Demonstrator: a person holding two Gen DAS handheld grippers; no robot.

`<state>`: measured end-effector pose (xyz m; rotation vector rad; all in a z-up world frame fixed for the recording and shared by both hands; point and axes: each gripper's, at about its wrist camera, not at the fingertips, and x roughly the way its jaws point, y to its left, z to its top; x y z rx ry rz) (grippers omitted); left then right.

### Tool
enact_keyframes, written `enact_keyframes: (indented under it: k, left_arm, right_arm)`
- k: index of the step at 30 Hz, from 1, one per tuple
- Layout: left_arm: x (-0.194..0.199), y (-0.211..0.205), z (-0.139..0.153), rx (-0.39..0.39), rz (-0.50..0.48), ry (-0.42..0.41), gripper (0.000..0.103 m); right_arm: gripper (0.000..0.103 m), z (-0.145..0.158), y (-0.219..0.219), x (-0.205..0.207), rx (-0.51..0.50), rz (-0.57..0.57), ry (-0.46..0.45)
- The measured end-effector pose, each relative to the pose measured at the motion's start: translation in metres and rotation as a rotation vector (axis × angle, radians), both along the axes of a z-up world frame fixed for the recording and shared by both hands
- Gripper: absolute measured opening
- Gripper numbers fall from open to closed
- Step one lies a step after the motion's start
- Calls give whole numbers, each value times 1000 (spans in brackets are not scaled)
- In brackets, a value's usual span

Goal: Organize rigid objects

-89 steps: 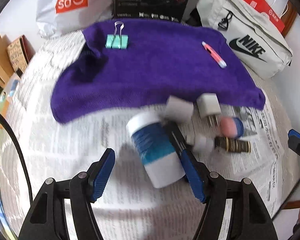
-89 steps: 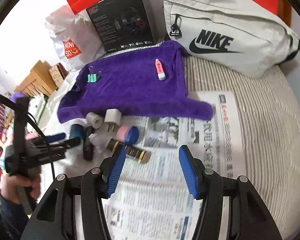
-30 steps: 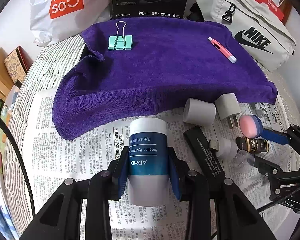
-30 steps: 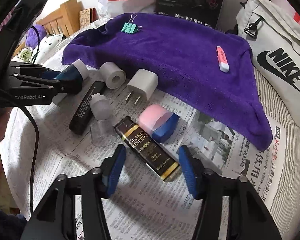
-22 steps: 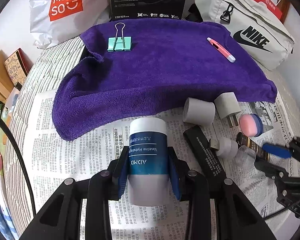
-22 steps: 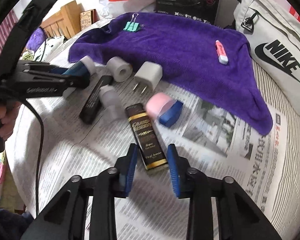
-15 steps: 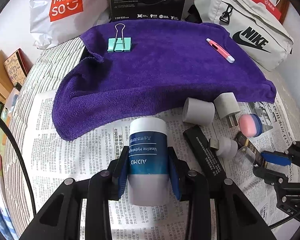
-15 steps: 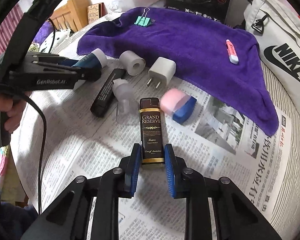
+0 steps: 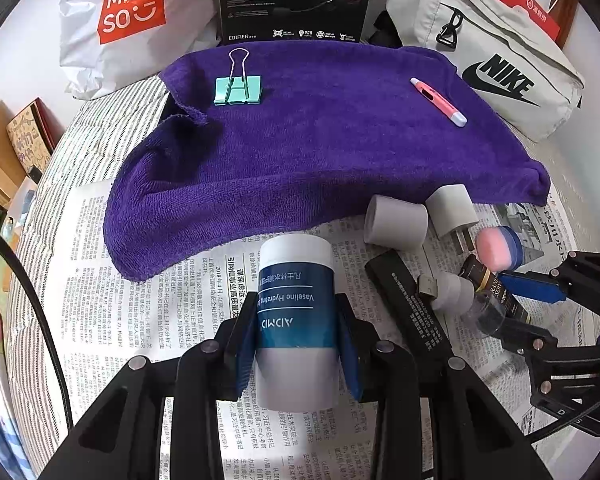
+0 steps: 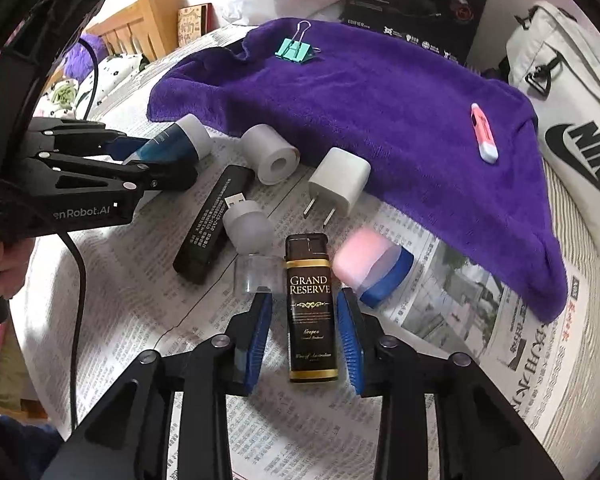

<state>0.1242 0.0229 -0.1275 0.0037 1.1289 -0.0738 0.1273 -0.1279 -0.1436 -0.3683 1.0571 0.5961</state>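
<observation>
A white Miniso shopping bag (image 9: 128,20) is leaning at the far left corner of the bed, just beside a black Edifier headset box (image 9: 296,0) that is standing upright along the far edge. A grey Nike waist bag (image 9: 488,52) is lying at the far right corner, with a red paper bag (image 9: 516,0) showing behind it. Sheets of newspaper (image 9: 148,320) are covering the striped mattress (image 9: 96,140).

The pink-and-blue capped item (image 10: 370,270) is motion-blurred in the right wrist view. The Nike bag (image 10: 572,92) is cut off at that view's right edge. The right tool (image 9: 532,304) hides most of the Grand Reserve bottle (image 9: 486,280).
</observation>
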Motion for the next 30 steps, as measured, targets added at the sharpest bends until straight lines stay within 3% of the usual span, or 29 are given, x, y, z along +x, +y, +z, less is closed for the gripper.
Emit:
enact_keyframes:
  k: [1,9,17,19,25,30]
  left_arm:
    - [0,0,0,-1,-2,-1,34]
    - [-1,1,0,-5,-7,-6,34]
    - [-4,0,1,4,-8,-13,34]
    - [-4,-2,1,16,-12,-13,34]
    - [-5,-4,1,16,-15,-1,34]
    - [-2,-6,1,21,-12,-1,34]
  right_arm:
    - [23,0,-1,-1,0,1,-2]
    - [23,2,-22,-15,-2,-51,32]
    - [23,3,-87,-19,21,-328,56]
    - [23,2,-92,-18,32,-328,71]
    - [23,2,-80,-22,-65,-289,59]
    - [24,0,-80,-17,-51,-274,70]
